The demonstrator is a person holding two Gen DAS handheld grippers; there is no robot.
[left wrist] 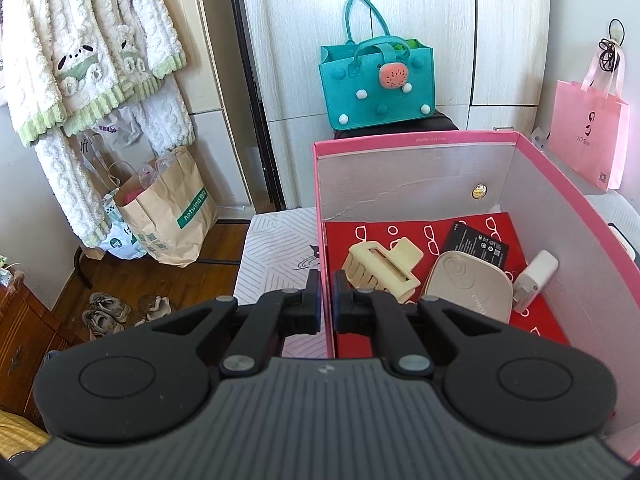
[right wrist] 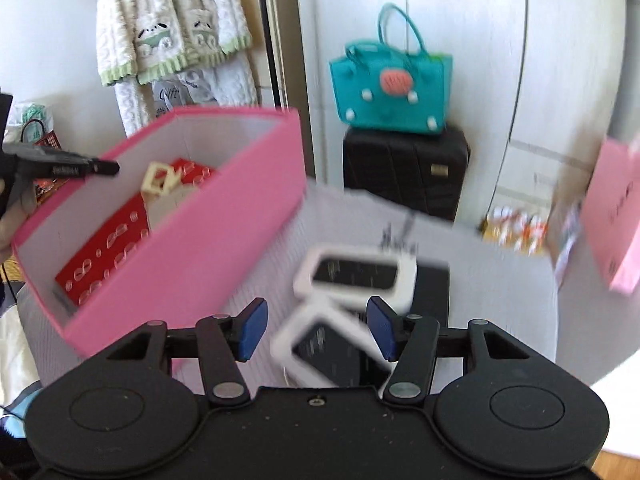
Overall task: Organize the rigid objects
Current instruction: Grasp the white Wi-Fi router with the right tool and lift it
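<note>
A pink box [left wrist: 412, 138] with a grey inside stands on a striped cloth. In it lie a cream hair claw [left wrist: 382, 266], a beige compact [left wrist: 466, 286], a black battery [left wrist: 476, 245] and a white charger [left wrist: 536, 280] on a red patterned sheet [left wrist: 400, 236]. My left gripper [left wrist: 327, 298] is shut on the box's left wall. In the right wrist view the box [right wrist: 192, 240] is at left. My right gripper [right wrist: 314, 328] is open above two white-framed black devices [right wrist: 354, 276] [right wrist: 328, 344] on the cloth.
A teal felt bag [left wrist: 376, 80] sits on a black case [right wrist: 404, 168] behind. A pink paper bag [left wrist: 586, 136] hangs at right. Paper bags [left wrist: 168, 216] and shoes [left wrist: 106, 314] are on the wooden floor at left. Robes [left wrist: 80, 60] hang on the wall.
</note>
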